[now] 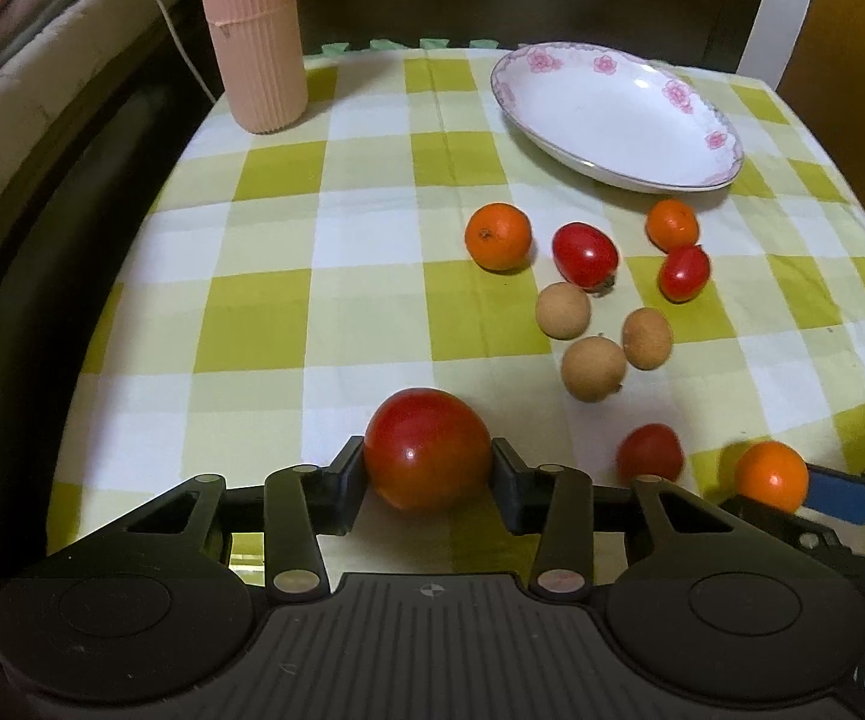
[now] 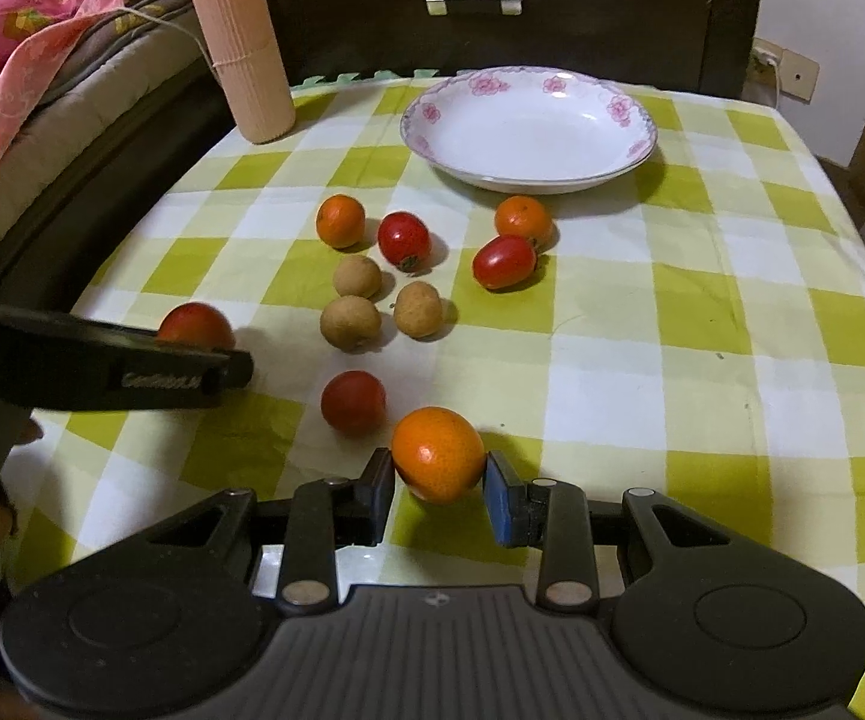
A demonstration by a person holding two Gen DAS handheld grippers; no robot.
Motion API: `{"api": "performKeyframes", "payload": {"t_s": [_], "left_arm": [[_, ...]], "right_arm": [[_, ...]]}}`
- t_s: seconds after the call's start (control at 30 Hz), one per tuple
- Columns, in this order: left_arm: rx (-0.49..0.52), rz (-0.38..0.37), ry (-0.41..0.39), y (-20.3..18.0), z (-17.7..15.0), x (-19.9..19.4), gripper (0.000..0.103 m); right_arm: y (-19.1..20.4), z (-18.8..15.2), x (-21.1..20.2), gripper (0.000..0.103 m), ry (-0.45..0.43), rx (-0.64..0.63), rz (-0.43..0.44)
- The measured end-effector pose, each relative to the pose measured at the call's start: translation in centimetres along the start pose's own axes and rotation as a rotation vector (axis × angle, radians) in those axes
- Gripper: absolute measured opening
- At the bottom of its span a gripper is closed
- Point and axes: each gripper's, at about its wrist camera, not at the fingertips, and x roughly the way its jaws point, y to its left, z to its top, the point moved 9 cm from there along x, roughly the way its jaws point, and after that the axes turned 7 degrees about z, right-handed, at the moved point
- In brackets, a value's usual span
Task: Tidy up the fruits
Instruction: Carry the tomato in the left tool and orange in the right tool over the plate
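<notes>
The white flowered plate (image 2: 528,126) at the far side of the counter (image 2: 702,324) holds nothing, so judged by that, the sorting has barely begun: no fruit has reached it. Two pieces are in hand, though. The left hand-held gripper (image 1: 428,471) has its jaws pressed against both sides of a large red tomato (image 1: 428,449) at the near left, and the right hand-held gripper (image 2: 439,480) is clamped on a small orange (image 2: 438,453) at the near middle; whether either fruit is lifted clear of the cloth I cannot tell. Loose on the checked cloth between the grippers and the plate are two more oranges (image 2: 341,221), one left and one (image 2: 523,219) just below the plate's near rim, two red tomatoes (image 2: 404,240) (image 2: 504,261), three brown longans (image 2: 357,276) clustered near together, and one more red tomato (image 2: 353,401) just left of the held orange. A ribbed pink bottle (image 2: 243,48) stands at the far left corner, apart from the fruit. So eight pieces lie untouched and two are gripped; nearly all the work appears to remain.
</notes>
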Motion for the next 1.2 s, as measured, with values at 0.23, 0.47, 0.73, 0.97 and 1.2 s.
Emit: {"api": "performKeyframes", "payload": {"t_s": [0.23, 0.47, 0.73, 0.97, 1.2], "left_arm": [[-0.006, -0.047, -0.017, -1.0, 0.6, -1.8, 0.051], [-0.003, -0.127, -0.073, -2.7, 3.5, -2.9, 0.051], [-0.010, -0.184, -0.106, -4.5, 7.5, -2.5, 0.051], [0.002, -0.191, -0.134, -5.9, 11.4, -1.1, 0.051], [0.004, -0.187, -0.129, -6.6, 14.2, 1.1, 0.051]], "right_arm": [[-0.4, 1.4, -1.5, 0.031, -0.046, 0.022, -0.013], [-1.8, 4.4, -1.6, 0.031, -0.084, 0.084, -0.009], [-3.7, 8.7, -0.6, 0.031, -0.119, 0.074, -0.038], [-6.3, 12.0, 1.2, 0.031, -0.135, 0.094, -0.058], [-8.2, 14.5, 3.3, 0.031, -0.136, 0.081, -0.078]]}}
